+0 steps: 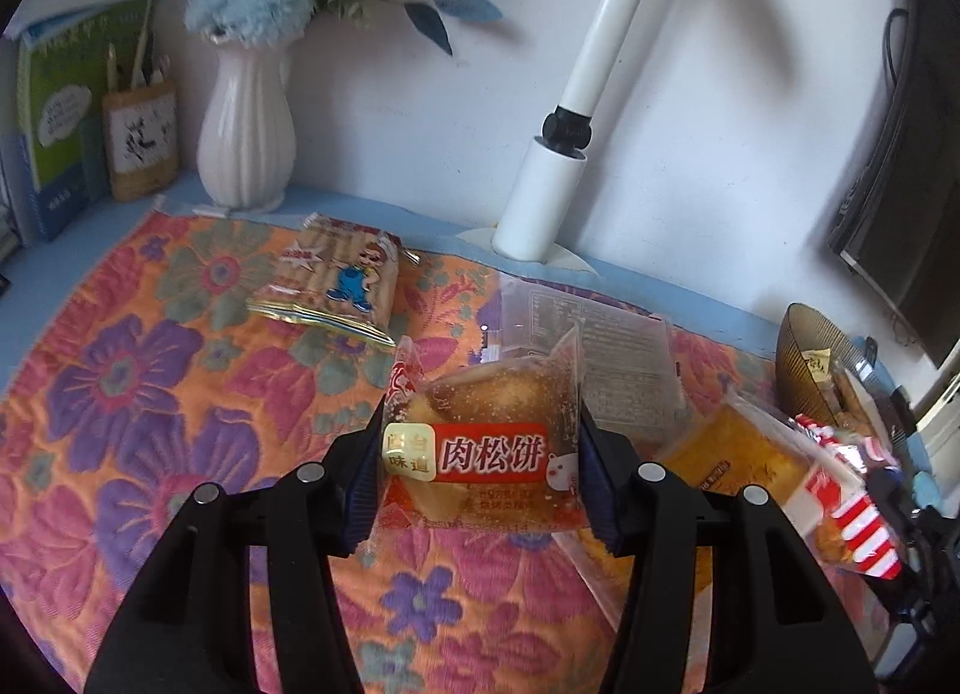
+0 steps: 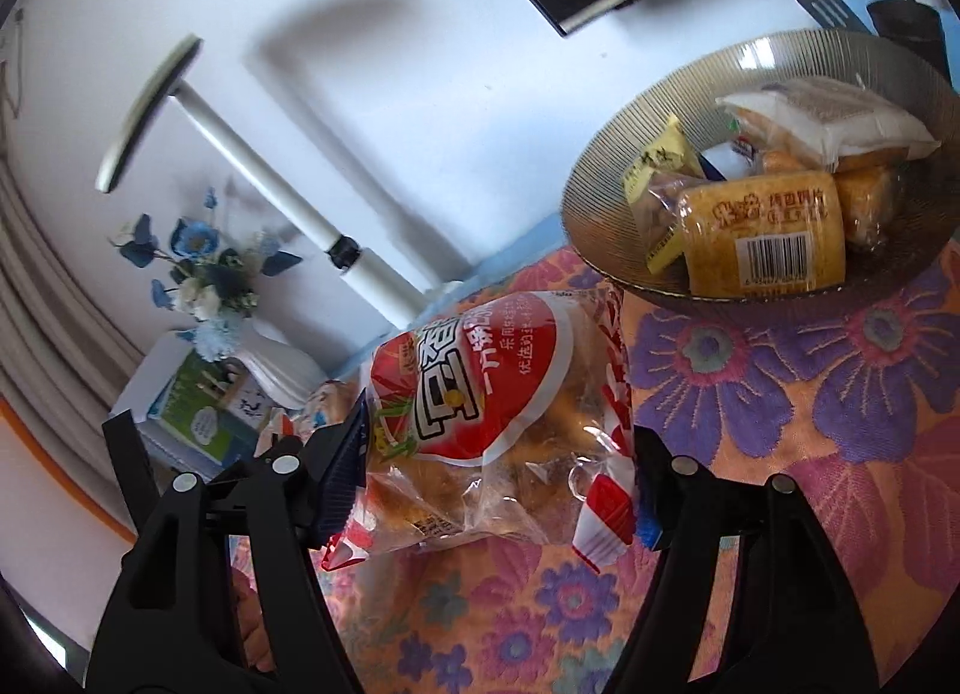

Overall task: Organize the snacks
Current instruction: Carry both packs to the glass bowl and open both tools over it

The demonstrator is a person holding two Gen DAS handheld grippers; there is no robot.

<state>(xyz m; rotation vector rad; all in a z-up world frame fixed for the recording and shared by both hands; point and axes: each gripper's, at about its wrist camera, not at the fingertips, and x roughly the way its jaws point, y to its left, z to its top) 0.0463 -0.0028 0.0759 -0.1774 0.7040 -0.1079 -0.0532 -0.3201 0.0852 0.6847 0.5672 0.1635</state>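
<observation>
My left gripper is shut on a small clear-wrapped meat floss cake with a red label, held above the floral cloth. My right gripper is shut on a large red-and-white striped bag of pastries, lifted above the cloth; the same bag shows at the right of the left wrist view. A ribbed dark glass bowl up and to the right of it holds several wrapped snacks, among them an orange bread pack. The bowl's edge shows in the left wrist view.
A cartoon biscuit packet and a clear wrapped pack lie on the cloth. A white vase of blue flowers, a pen holder, books and a white lamp post line the wall. A monitor stands at right.
</observation>
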